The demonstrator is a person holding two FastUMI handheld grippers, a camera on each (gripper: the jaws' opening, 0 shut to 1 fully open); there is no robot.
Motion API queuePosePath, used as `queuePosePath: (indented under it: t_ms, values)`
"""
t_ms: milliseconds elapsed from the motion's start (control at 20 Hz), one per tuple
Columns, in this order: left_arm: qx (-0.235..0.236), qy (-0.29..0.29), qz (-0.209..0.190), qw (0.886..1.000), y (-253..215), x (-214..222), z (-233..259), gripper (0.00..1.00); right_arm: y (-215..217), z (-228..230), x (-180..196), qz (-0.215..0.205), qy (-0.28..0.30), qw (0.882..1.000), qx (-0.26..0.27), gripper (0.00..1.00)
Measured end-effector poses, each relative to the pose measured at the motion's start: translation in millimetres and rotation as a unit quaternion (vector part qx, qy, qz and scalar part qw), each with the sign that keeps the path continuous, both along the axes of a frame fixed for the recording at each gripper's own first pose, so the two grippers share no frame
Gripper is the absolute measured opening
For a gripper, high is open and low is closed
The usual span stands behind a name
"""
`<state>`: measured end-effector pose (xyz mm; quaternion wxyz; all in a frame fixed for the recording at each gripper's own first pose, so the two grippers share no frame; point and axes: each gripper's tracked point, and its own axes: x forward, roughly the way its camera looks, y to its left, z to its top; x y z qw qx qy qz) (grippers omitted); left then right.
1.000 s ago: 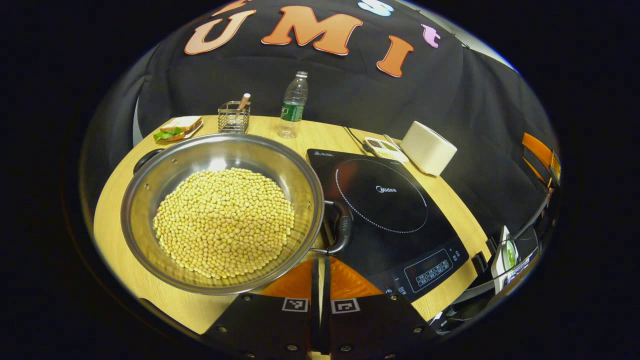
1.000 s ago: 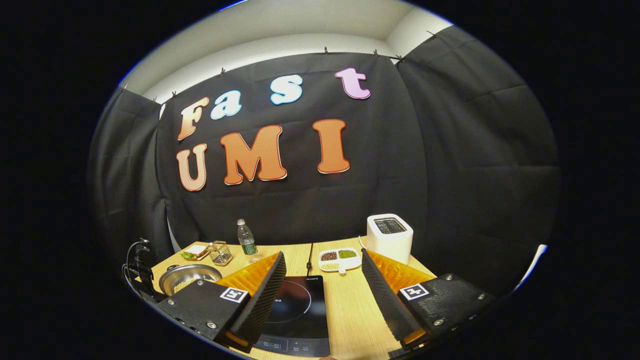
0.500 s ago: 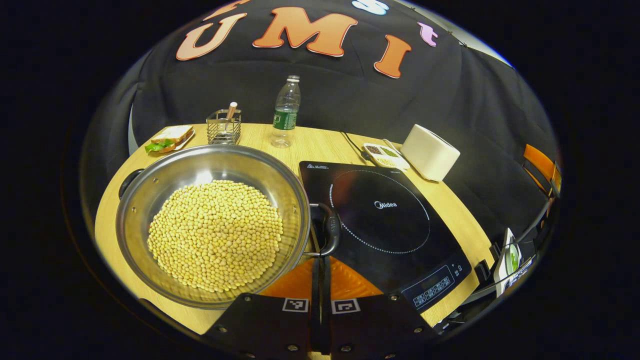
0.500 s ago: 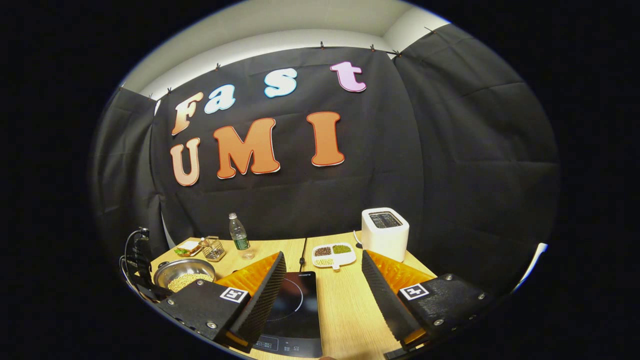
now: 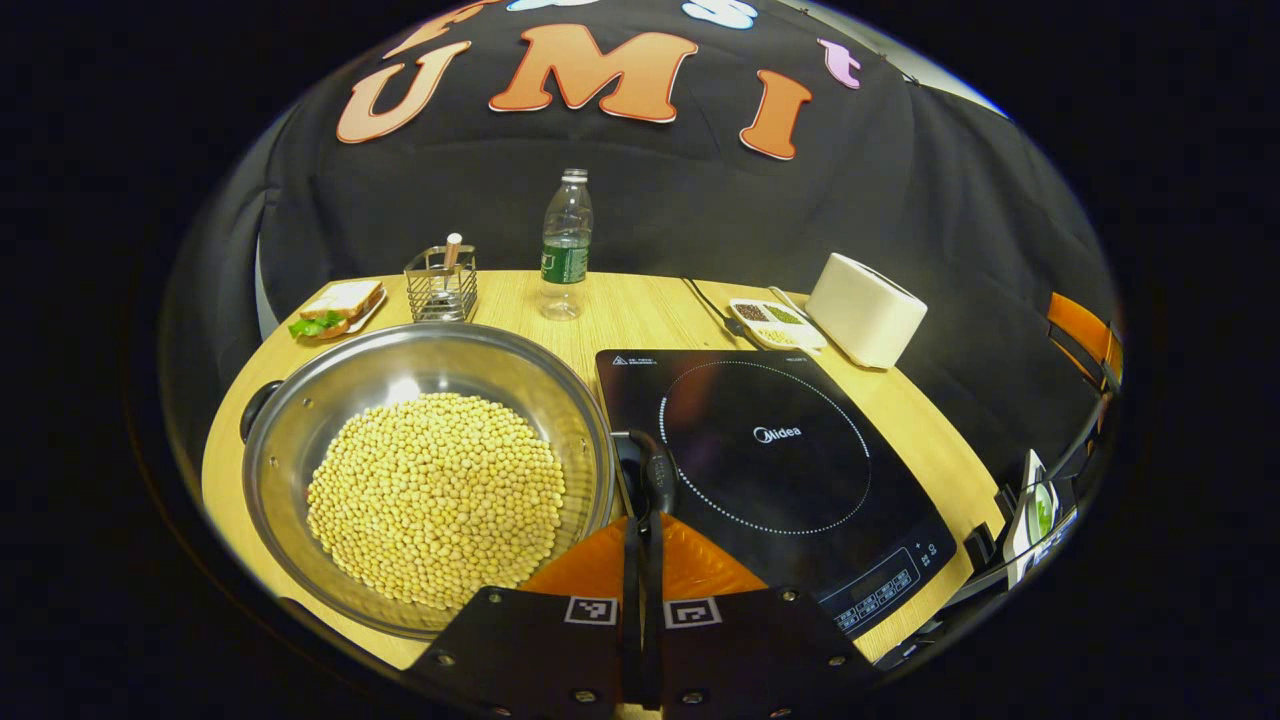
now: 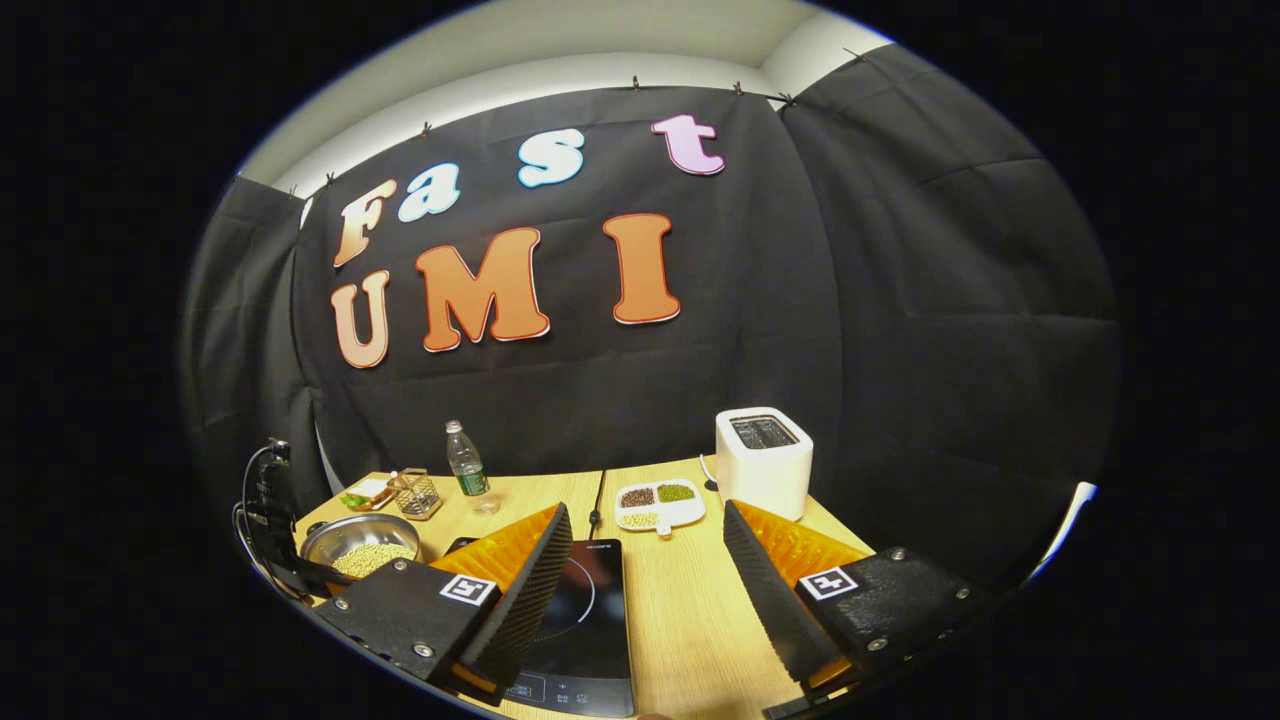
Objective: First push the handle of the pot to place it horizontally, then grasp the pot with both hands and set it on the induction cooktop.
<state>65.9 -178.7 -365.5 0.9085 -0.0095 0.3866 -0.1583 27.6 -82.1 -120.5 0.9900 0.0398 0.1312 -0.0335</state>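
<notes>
A steel pot [image 5: 300, 440] full of yellow beans sits on the wooden table, left of the black induction cooktop [image 5: 770, 450]. Its black near handle [image 5: 655, 470] lies between the pot's rim and the cooktop's left edge; the other handle [image 5: 255, 408] is at the far left. My left gripper [image 5: 640, 525] is shut, its tips right up against the near handle with nothing between them. My right gripper [image 6: 645, 512] stands open and high above the table's front, over the cooktop [image 6: 590, 620]. The pot [image 6: 360, 548] appears small to its left.
Along the table's back stand a sandwich plate [image 5: 335, 305], a wire holder [image 5: 440, 285], a water bottle [image 5: 565, 245], a divided dish of beans [image 5: 775, 322] and a white toaster [image 5: 865, 310]. A cable [image 5: 705, 300] runs to the cooktop. The table's edge [image 5: 940, 610] lies near right.
The pot's near handle has swung in toward my left gripper's tips, and the pot has shifted slightly. The right gripper stays open while its view drifts a little.
</notes>
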Motion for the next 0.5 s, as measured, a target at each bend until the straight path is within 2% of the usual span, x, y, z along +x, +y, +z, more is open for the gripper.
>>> queuePosePath:
  t_ms: [500]
  values:
    - [0.005, -0.019, -0.004, 1.000, -5, 20, -2, 0.02, -1, -2, 4, -0.006, 0.001, 1.000, -0.007, 0.95]
